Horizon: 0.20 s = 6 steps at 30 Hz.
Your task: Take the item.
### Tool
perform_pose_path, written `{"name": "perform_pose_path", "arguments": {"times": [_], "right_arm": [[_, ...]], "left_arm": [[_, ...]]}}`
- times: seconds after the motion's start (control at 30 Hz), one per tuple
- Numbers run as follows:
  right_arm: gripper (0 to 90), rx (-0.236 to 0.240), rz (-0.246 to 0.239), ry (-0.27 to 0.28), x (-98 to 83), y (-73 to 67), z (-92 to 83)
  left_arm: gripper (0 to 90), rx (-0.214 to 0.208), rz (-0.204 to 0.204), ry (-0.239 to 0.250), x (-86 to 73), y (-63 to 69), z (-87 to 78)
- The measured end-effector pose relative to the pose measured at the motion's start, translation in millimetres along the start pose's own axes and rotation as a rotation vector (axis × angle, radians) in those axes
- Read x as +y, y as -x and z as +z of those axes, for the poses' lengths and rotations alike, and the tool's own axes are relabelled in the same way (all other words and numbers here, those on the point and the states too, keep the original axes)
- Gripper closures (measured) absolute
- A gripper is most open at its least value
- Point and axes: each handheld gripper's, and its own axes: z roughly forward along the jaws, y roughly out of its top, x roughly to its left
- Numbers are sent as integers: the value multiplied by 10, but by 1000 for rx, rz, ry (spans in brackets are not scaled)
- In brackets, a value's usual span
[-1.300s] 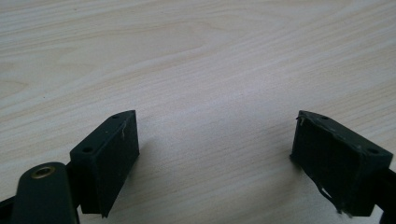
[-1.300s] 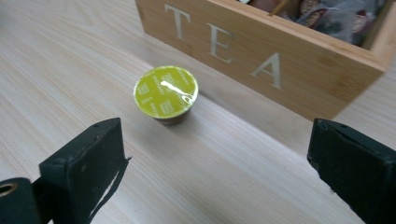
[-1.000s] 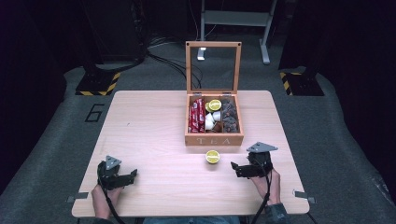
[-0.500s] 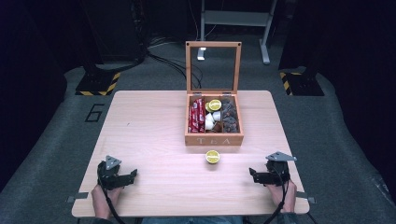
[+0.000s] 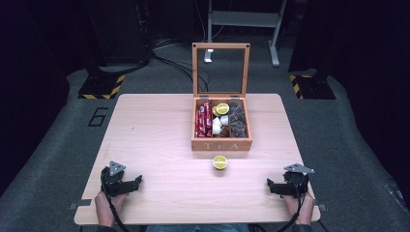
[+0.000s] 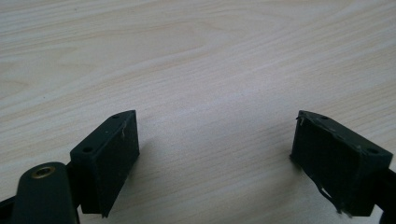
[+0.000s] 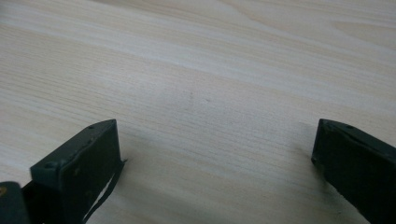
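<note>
While the left gripper [image 5: 138, 181] rests at the near left corner of the table [image 5: 154, 130] just as it did a second ago, the right gripper [image 5: 270, 185] has drawn back from the middle of the table toward the near right corner and sunk lower, so that it now sits well apart from the yellow capsule [image 5: 220, 162] it was close beside before. That capsule lies alone on the bare wood just in front of the wooden tea box [image 5: 221, 144], in the same spot as in the earlier frames. The box stands with its glass lid upright, red packets in its left compartment, white and yellow capsules in the middle one and dark packets in the right one, none of it shifted. The right gripper's jaws have just been opening and now stand wide in the right gripper view, with plain tabletop and nothing else between them. The left gripper's jaws also stand wide apart over bare wood in the left gripper view, holding nothing.
</note>
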Motion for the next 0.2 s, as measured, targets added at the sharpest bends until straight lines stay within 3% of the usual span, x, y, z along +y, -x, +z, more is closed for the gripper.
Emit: {"name": "perform_pose_path", "arguments": {"times": [0.2], "right_arm": [[0,-11,-4,17,-18,-3,12]], "left_arm": [[145,1,-2,5,-1,2,3]]}}
